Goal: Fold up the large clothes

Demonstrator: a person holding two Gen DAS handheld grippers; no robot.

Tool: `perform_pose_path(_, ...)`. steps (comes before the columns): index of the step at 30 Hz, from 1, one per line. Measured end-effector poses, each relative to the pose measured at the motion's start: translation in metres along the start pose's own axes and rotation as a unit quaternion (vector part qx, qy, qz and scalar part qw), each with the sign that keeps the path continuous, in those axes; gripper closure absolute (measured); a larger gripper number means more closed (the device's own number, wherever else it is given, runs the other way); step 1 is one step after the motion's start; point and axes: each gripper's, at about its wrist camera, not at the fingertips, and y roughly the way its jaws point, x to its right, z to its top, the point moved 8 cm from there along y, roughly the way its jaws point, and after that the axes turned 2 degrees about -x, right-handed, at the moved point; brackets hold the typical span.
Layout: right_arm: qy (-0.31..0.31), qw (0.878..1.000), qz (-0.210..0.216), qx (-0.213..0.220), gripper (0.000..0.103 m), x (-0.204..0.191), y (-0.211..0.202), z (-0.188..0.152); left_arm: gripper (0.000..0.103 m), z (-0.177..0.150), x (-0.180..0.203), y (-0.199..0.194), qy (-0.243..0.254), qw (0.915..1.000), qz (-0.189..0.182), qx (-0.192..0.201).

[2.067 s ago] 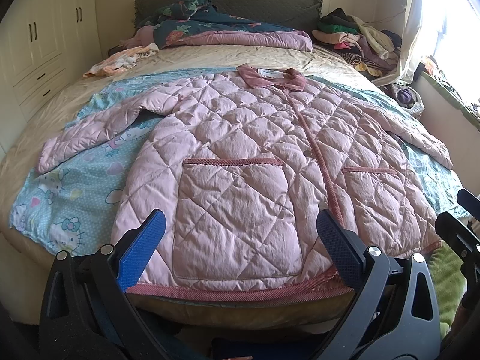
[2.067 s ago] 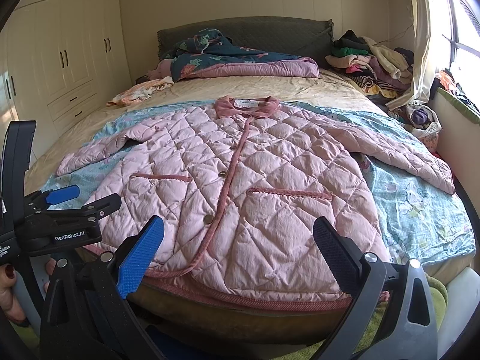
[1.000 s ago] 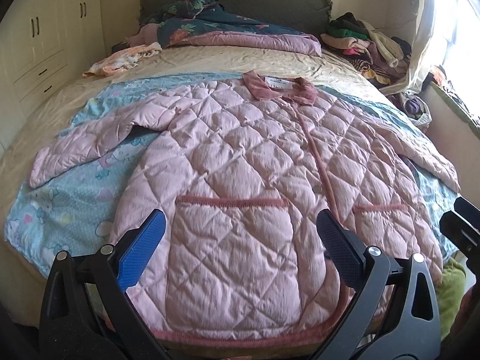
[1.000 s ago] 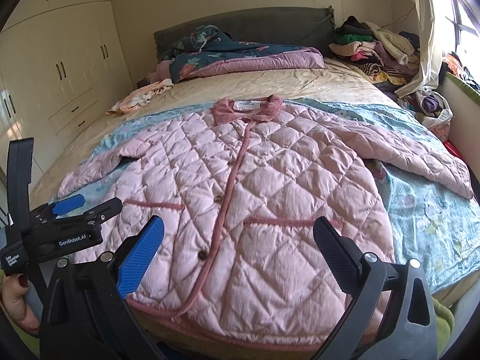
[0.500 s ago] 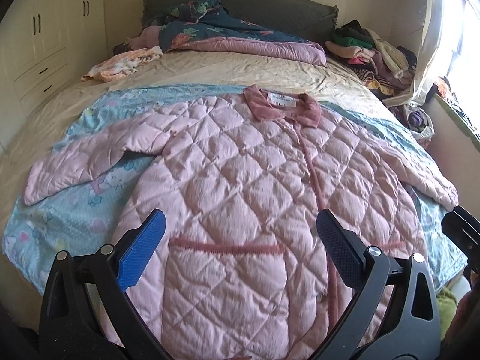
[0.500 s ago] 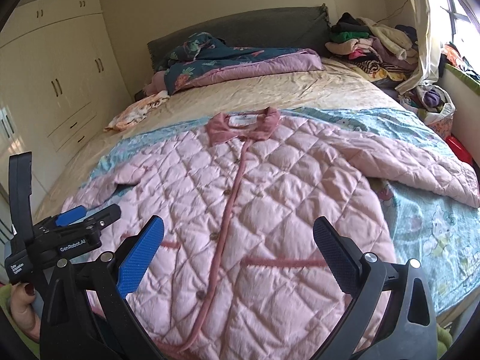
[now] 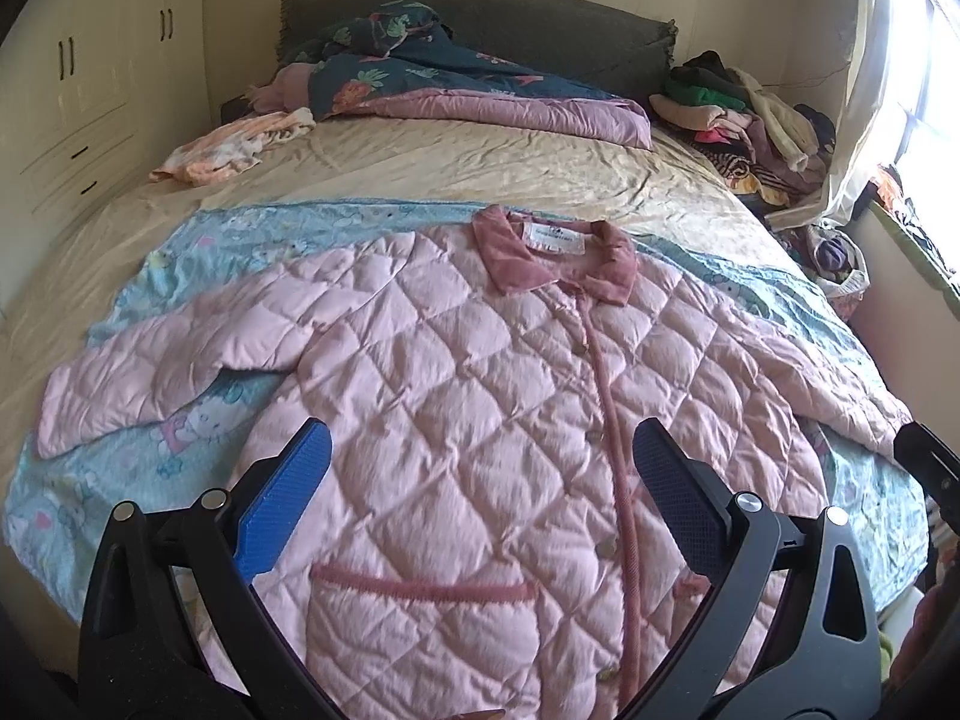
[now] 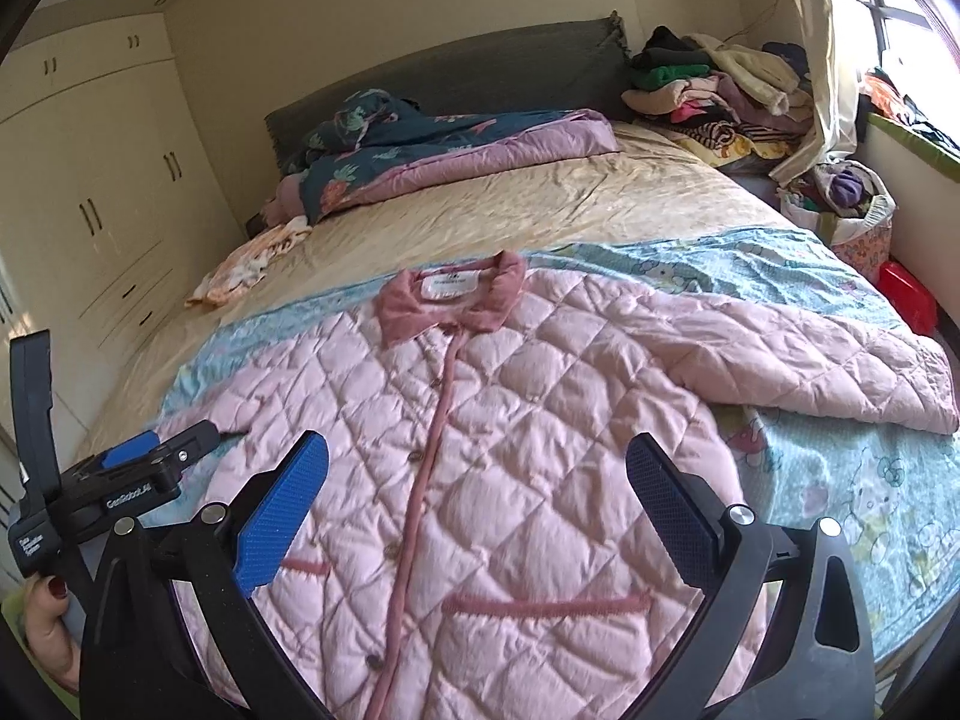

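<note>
A pink quilted jacket [image 7: 480,396] lies spread flat, front up, on a light blue cartoon-print sheet [image 7: 204,240] on the bed; it also shows in the right wrist view [image 8: 510,420]. Its dark pink collar [image 7: 552,258] points to the headboard and both sleeves are stretched sideways. My left gripper [image 7: 480,480] is open and empty above the jacket's left front. My right gripper [image 8: 477,486] is open and empty above the button placket. The left gripper's body [image 8: 120,486] shows at the left of the right wrist view.
A folded dark floral and purple quilt [image 7: 456,84] lies at the headboard. A small peach garment [image 7: 228,147] lies at the far left. A pile of clothes [image 7: 744,114] sits at the far right corner. White wardrobes [image 8: 102,192] stand to the left.
Both grippers have moved forward over the bed, from the jacket's hem to above its chest and pockets. Both stay open. The jacket has not moved.
</note>
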Motion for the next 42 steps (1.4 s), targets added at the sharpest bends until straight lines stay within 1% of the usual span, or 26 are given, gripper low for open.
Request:
perform_pose_path(6,0.018,1.000,0.000,0.008,0.004,0.013,0.005,0.020,0.009,0.018,0.013,0.009,0.009,1.0000,-0.001,0.001)
perform_pose_path(12,0.035,0.999,-0.012,0.021,0.004,0.033,0.011,0.040,0.009,0.037,0.027,0.021,0.015,0.9999,-0.007,0.002)
perform_pose_path(18,0.060,0.997,-0.045,0.028,0.004,0.069,0.024,0.054,0.009,0.050,0.039,0.043,0.011,0.9998,-0.013,-0.010)
perform_pose_path(24,0.105,0.991,-0.079,0.022,0.004,0.123,0.042,0.054,0.009,0.054,0.049,0.073,0.009,0.9996,-0.009,-0.027)
perform_pose_path(30,0.154,0.981,-0.113,0.020,0.004,0.182,0.052,0.048,0.009,0.051,0.063,0.100,0.019,0.9987,-0.009,-0.046)
perform_pose_path(33,0.181,0.974,-0.136,0.020,0.004,0.217,0.056,0.042,0.009,0.047,0.073,0.114,0.023,0.9981,-0.013,-0.056)
perform_pose_path(35,0.198,0.969,-0.144,0.018,0.004,0.234,0.060,0.038,0.009,0.046,0.079,0.123,0.027,0.9976,-0.012,-0.062)
perform_pose_path(38,0.223,0.961,-0.163,0.015,0.004,0.263,0.064,0.029,0.009,0.042,0.089,0.136,0.032,0.9967,-0.014,-0.072)
perform_pose_path(42,0.268,0.945,-0.187,0.013,0.004,0.301,0.067,0.015,0.009,0.038,0.102,0.152,0.043,0.9956,-0.012,-0.083)
